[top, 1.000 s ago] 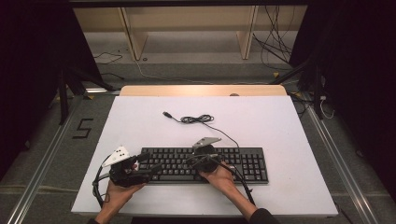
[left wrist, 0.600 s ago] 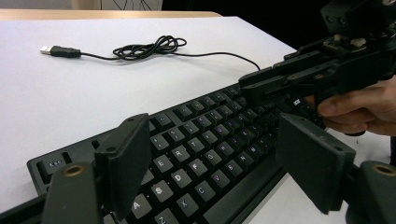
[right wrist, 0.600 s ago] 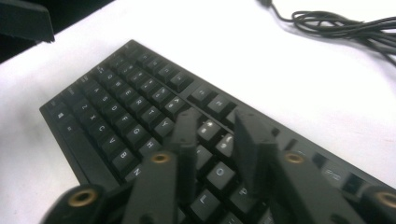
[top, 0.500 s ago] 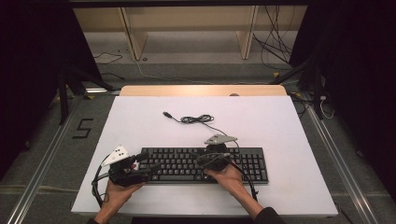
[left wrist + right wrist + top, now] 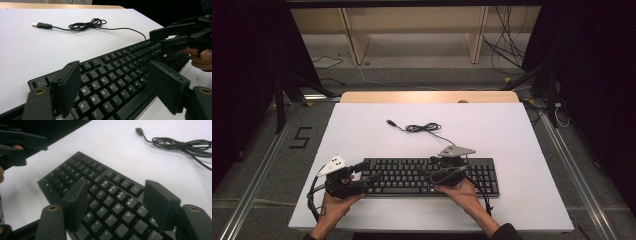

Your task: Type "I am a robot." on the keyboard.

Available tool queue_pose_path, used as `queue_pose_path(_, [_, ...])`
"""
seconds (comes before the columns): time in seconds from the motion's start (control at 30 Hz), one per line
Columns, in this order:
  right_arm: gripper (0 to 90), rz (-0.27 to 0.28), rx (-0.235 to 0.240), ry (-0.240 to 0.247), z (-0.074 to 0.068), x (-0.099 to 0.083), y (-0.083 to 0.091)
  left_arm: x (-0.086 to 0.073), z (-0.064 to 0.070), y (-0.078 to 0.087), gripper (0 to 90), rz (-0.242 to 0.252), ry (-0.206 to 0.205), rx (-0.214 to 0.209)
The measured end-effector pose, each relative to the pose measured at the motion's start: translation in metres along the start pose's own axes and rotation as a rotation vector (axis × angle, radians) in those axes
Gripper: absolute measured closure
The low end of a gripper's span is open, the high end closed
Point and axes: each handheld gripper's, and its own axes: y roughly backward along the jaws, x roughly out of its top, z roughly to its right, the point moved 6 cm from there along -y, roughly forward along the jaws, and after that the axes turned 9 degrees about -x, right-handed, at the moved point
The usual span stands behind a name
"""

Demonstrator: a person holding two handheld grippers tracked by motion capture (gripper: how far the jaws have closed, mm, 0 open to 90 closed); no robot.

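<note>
A black keyboard (image 5: 412,176) lies flat near the front of the white table (image 5: 512,135). Its thin black cable (image 5: 422,128) is coiled behind it and ends in a loose USB plug (image 5: 389,122). My left gripper (image 5: 368,171) is at the keyboard's left end. In the left gripper view, the left gripper (image 5: 116,75) stands open just above the letter keys (image 5: 100,87). My right gripper (image 5: 432,171) hovers over the keyboard's middle, pointing left. Its jaws are open above the keys (image 5: 110,205) in the right gripper view, with nothing between them.
A wooden strip (image 5: 429,96) runs along the table's far edge. Beyond it are shelf legs and floor cables (image 5: 507,50). Bare table surface lies behind and to the right of the keyboard. The other hand's gripper (image 5: 180,37) reaches in close over the keys.
The right gripper has shifted to the right along the keyboard, away from the left gripper. The left gripper and the keyboard have stayed in place.
</note>
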Motion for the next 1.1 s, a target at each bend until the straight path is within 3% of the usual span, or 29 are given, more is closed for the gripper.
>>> queue_pose_path(0.33, [31.9, 0.016, 0.024, 0.005, -0.006, -0.002, 0.009, -0.006, -0.011, 0.002, 30.7, -0.056, 0.044, 0.054])
queue_pose_path(0.53, [31.0, 0.018, 0.028, 0.014, -0.008, -0.004, 0.013, -0.013, -0.021, 0.008, 50.1, -0.112, 0.066, 0.096])
queue_pose_path(0.8, [29.1, 0.033, 0.039, 0.018, -0.011, -0.005, 0.018, -0.026, -0.024, 0.006, 76.8, -0.242, 0.026, 0.124])
queue_pose_path(1.1, [29.1, 0.043, 0.051, 0.022, -0.014, -0.007, 0.021, -0.032, -0.025, 0.003, 88.7, -0.306, 0.023, 0.123])
